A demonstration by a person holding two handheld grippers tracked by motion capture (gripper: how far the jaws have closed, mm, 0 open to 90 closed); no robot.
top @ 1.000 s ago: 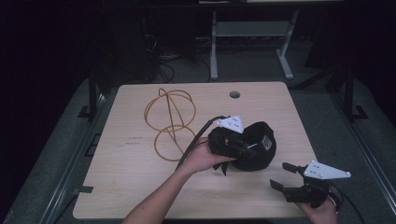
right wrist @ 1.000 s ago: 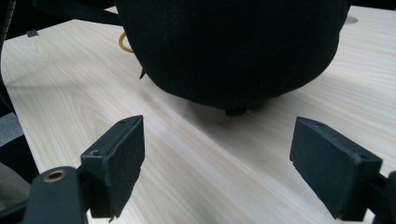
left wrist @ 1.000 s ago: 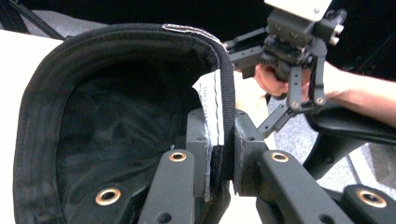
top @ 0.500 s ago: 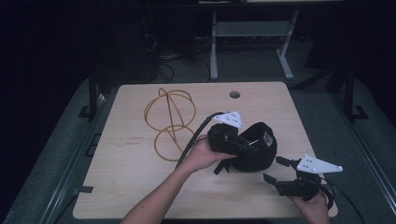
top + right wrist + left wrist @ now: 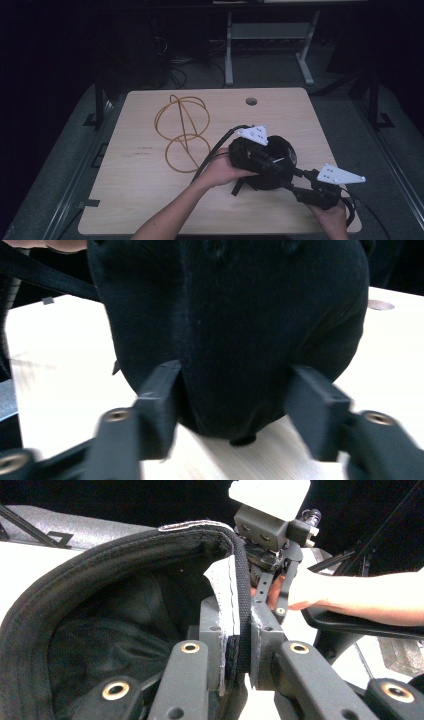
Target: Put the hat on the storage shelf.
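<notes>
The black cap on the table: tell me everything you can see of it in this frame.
The black cap is soft woven fabric, lying opening-up at the right front of the table. Its thick stitched rim carries a white label inside. The left tool is shut on that rim at the label. The right tool is open, its jaws either side of the rounded crown without pinching it yet. A dark strap trails from it toward the table's front edge.

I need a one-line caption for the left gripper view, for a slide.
Left gripper clamped on the rim of a black cap, with the right gripper beyond.
</notes>
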